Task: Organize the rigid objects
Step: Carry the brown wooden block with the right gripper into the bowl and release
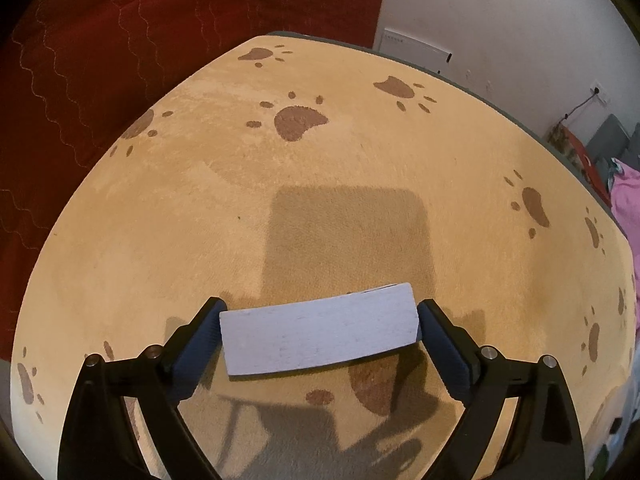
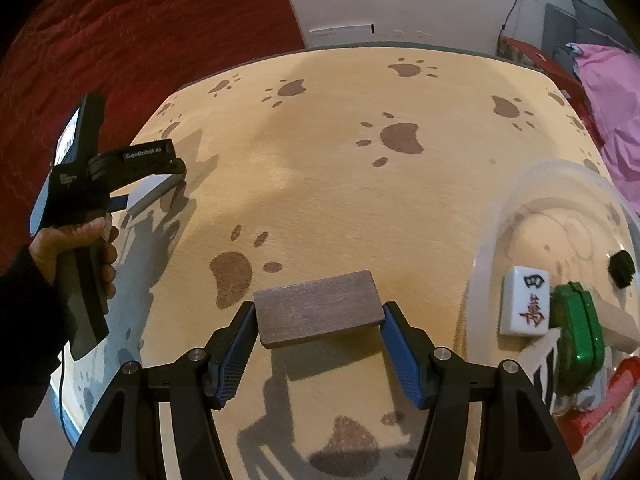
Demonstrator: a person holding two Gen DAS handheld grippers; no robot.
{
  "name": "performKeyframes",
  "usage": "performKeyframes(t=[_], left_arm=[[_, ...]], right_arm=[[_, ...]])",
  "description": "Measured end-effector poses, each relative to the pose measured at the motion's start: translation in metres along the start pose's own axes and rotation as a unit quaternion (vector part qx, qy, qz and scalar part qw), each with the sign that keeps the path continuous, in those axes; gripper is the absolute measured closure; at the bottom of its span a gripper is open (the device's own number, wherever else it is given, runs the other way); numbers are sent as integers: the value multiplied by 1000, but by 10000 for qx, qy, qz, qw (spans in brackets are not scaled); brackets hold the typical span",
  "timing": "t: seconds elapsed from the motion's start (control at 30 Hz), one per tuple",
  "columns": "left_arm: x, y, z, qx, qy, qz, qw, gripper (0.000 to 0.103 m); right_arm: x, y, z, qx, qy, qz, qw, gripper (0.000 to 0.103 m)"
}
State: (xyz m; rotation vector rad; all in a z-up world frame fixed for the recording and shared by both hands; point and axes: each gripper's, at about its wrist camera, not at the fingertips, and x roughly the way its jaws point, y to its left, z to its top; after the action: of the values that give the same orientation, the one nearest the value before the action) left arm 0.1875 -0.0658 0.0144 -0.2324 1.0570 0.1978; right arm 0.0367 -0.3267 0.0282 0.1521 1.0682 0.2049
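Both hand-held grippers are loaded: left hand-held gripper point(image 1: 320, 330) clamps a pale grey block point(image 1: 318, 330) by its short ends, right hand-held gripper point(image 2: 320, 320) pinches a dark brown block point(image 2: 318, 308) likewise, both above the counter point(image 2: 320, 184). They look stiff, light, smooth; I judge end grips safest. A clear bowl point(image 2: 496, 240) sits right of it.

- The tan mat point(image 1: 360, 168) looked like soft, napped cloth, matt, with brown paw prints.
- The pale block point(image 1: 320, 330) seemed whitewashed wood, rough-grained and dull.
- The dark block point(image 2: 318, 308) looked like smooth matt wood.
- The clear bowl point(image 2: 560, 184) was glossy plastic.
- The mahjong tile point(image 2: 525, 306) shone smooth.
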Motion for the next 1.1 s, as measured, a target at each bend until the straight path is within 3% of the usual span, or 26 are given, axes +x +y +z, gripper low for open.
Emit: performKeyframes(t=[0.5, 1.1], left_arm=[[-52, -19, -33, 685, -241, -314, 9969, 8], [-134, -68, -98, 1491, -273, -893, 9844, 8]], right_arm=[[-37, -29, -5, 358, -313, -156, 9987, 37], [-96, -130, 0, 1280, -978, -901, 9828, 37]])
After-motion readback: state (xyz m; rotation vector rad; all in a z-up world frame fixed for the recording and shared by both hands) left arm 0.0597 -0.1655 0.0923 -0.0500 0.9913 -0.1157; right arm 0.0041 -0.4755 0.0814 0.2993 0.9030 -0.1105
